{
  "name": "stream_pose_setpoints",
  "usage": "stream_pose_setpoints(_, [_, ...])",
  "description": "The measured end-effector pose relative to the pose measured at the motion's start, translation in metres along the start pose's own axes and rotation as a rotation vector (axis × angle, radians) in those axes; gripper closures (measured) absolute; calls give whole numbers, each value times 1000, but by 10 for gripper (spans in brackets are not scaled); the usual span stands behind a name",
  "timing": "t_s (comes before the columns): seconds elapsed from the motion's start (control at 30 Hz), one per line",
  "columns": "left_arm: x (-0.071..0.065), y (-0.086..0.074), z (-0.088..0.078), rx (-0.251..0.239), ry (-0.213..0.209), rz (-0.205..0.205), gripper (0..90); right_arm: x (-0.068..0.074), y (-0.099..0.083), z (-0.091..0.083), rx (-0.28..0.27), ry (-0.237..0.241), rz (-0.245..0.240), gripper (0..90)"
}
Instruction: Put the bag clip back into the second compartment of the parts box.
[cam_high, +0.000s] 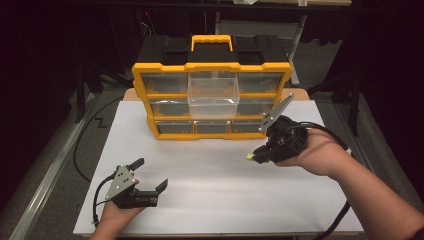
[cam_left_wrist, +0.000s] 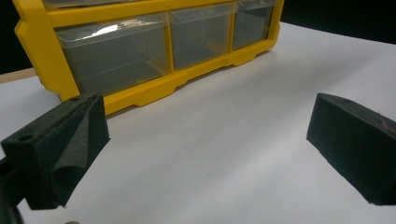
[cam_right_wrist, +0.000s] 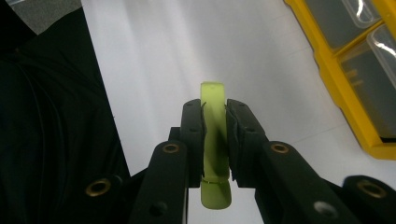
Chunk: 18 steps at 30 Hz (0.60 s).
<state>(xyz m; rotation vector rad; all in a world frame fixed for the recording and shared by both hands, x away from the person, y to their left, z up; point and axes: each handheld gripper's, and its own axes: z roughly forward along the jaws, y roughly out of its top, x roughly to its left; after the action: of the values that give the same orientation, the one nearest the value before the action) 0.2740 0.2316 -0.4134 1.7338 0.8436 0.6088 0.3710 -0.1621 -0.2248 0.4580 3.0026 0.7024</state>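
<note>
Yellow-green strip (cam_right_wrist: 214, 140) clamped flat between the pads of the right gripper (cam_high: 254, 157), lifted clear of the white table (cam_high: 210, 170). Organizer (cam_high: 210, 100) at 11 o'clock from it; its clear middle drawer (cam_high: 213, 95) stands pulled out and looks empty. Judgement: pickup done, drop into drawer remains. Left gripper (cam_high: 151, 175) released, empty, resting at 7 o'clock.

The yellow-green strip (cam_right_wrist: 215, 140) is covered through its middle by the right gripper's (cam_right_wrist: 215, 122) jaws (what it is cannot be told). At two o'clock the yellow organizer (cam_right_wrist: 348, 116) runs off the edge. In the left gripper view its lower drawers (cam_left_wrist: 116, 56) look hazy, contents unreadable.
</note>
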Motion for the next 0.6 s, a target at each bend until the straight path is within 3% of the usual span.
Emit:
stream_pose_setpoints(0.47, [0, 0, 2, -4, -3, 3, 4, -3, 29, -37, 3, -12, -22, 791])
stream_pose_setpoints(0.6, [0, 0, 1, -2, -4, 1, 4, -4, 35, -39, 7, -10, -30, 791])
